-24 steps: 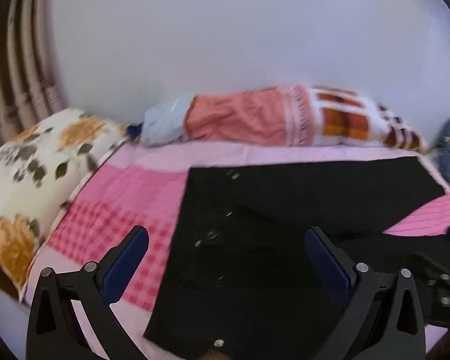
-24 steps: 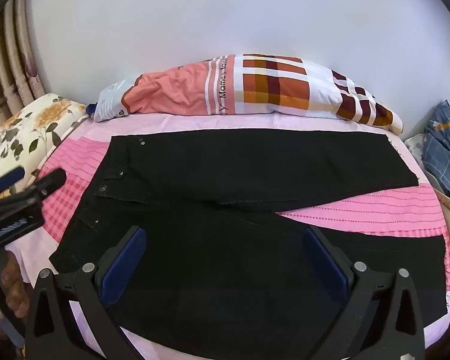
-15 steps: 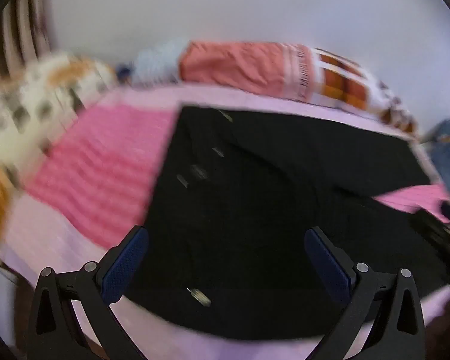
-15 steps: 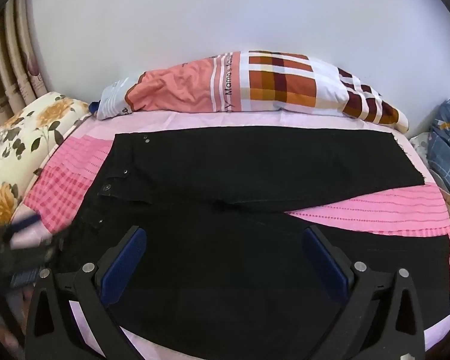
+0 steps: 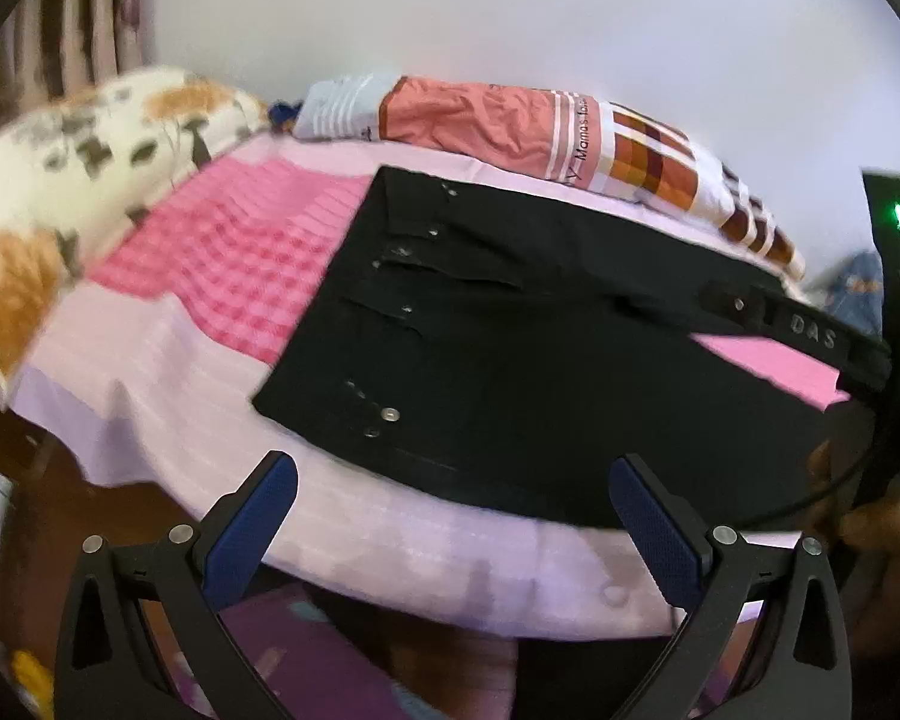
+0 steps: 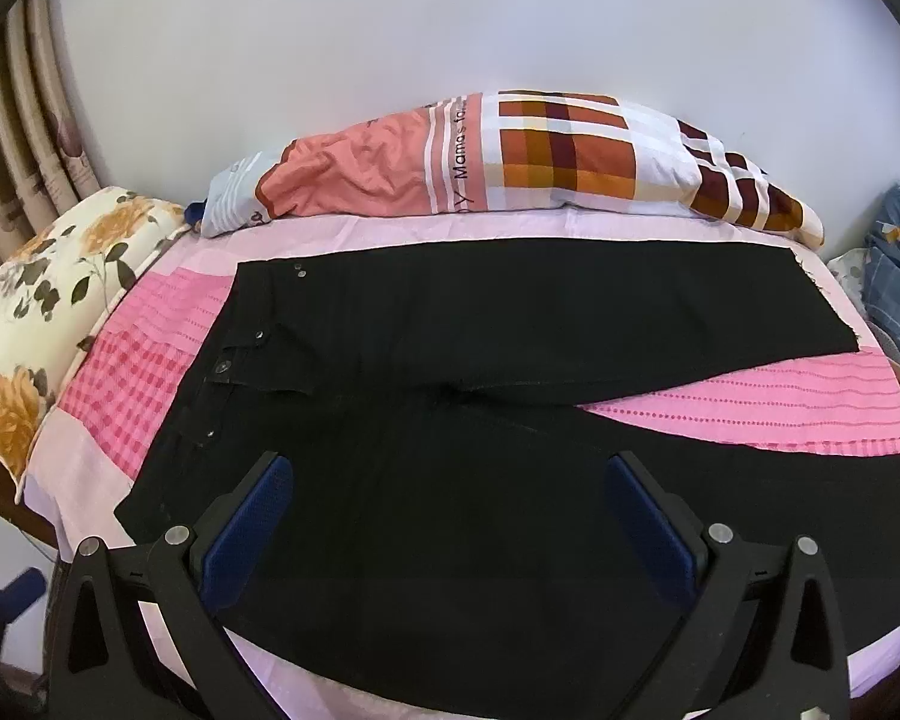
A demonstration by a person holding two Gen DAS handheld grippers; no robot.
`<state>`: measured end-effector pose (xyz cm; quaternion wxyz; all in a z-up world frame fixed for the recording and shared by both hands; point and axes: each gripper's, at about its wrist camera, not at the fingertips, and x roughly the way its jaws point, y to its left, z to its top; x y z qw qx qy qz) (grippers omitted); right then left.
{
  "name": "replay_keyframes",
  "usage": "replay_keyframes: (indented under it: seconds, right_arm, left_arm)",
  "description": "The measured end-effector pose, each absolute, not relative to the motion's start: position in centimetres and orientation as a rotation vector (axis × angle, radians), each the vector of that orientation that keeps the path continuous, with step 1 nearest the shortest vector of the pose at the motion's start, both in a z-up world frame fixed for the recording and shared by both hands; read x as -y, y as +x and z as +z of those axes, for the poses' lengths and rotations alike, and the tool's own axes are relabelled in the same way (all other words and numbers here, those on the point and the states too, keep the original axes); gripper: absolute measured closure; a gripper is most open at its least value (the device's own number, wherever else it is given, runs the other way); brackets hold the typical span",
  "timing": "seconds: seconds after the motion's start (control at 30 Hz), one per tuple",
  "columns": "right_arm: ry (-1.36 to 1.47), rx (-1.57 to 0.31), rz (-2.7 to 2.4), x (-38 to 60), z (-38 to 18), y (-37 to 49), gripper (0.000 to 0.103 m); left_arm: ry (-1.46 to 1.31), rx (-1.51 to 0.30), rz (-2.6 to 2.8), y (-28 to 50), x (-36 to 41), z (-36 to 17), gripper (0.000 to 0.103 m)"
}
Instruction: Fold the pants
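A plain pale wall (image 5: 570, 30) backs a bed (image 5: 168, 396) covered with a lilac sheet with a pink checked panel, seen first from the left wrist. A pair of black trousers with metal rivets (image 5: 510, 360) lies flat on the bed, its waistband towards the bed's left side and its near edge close to the bed's front edge. A white pillow with orange flowers (image 5: 60, 180) sits at the bed's left end, and a rolled quilt in salmon, white and brown checks (image 5: 540, 126) lies along the back edge against the wall. The left tool (image 5: 453, 516) hovers over the front edge of the bed, its blue-padded fingers spread wide with nothing between them. At the right edge of this view part of the other black device shows, with a green light.

From the right wrist, the same wall (image 6: 450, 30) and bed (image 6: 90, 468) appear. The trousers (image 6: 480, 420) are spread with both legs running towards the bed's right side, a wedge of pink sheet between them. The pillow (image 6: 48, 300) and quilt (image 6: 510, 162) keep to the left end and back edge. A blue checked cloth (image 6: 894, 276) lies past the right edge. The right tool (image 6: 447, 516) hangs above the near leg, fingers spread wide, gripping nothing.
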<state>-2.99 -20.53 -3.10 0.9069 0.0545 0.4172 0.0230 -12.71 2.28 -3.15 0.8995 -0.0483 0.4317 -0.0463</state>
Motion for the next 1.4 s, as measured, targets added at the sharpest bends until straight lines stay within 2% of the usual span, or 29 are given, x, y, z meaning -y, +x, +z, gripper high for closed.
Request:
replay_keyframes:
  seconds: [0.1, 0.27, 0.47, 0.63, 0.97, 1.23, 1.3, 1.37, 1.4]
  right_arm:
    - [0.116, -0.869, 0.059, 20.4, -3.2, -2.9, 0.000]
    - [0.104, -0.859, 0.064, 20.3, -2.8, -2.8, 0.000]
    - [0.115, -0.874, 0.062, 20.6, -3.3, -2.4, 0.000]
    - [0.108, -0.886, 0.051, 21.2, -3.5, -1.0, 0.000]
    - [0.107, -0.923, 0.017, 22.1, -4.6, 0.9, 0.000]
    - [0.099, -0.968, 0.011, 21.7, -6.4, 2.5, 0.000]
    - [0.097, -0.978, 0.009, 21.6, -6.6, 2.8, 0.000]
    - [0.098, -0.984, 0.007, 21.6, -6.8, 3.0, 0.000]
    - [0.098, -0.985, 0.006, 21.6, -6.8, 3.1, 0.000]
  left_arm:
    - [-0.097, -0.893, -0.172, -13.0, -1.5, -2.9, 0.000]
    - [-0.167, -1.016, -0.334, -11.1, -0.9, -4.5, 0.000]
    - [0.008, -0.853, -0.201, -7.5, -1.4, -1.7, 0.000]
    - [-0.008, -0.781, -0.095, 0.5, -5.6, -1.1, 0.000]
    - [-0.156, -0.913, -0.223, 19.2, -13.6, -5.9, 0.001]
    - [-0.057, -1.011, -0.377, 26.8, -11.7, -8.9, 0.001]
    - [-0.027, -1.053, -0.395, 28.2, -10.8, -10.2, 0.009]
    - [0.007, -1.093, -0.390, 29.6, -10.3, -11.5, 0.044]
    - [0.003, -1.114, -0.398, 30.1, -10.2, -12.0, 0.044]
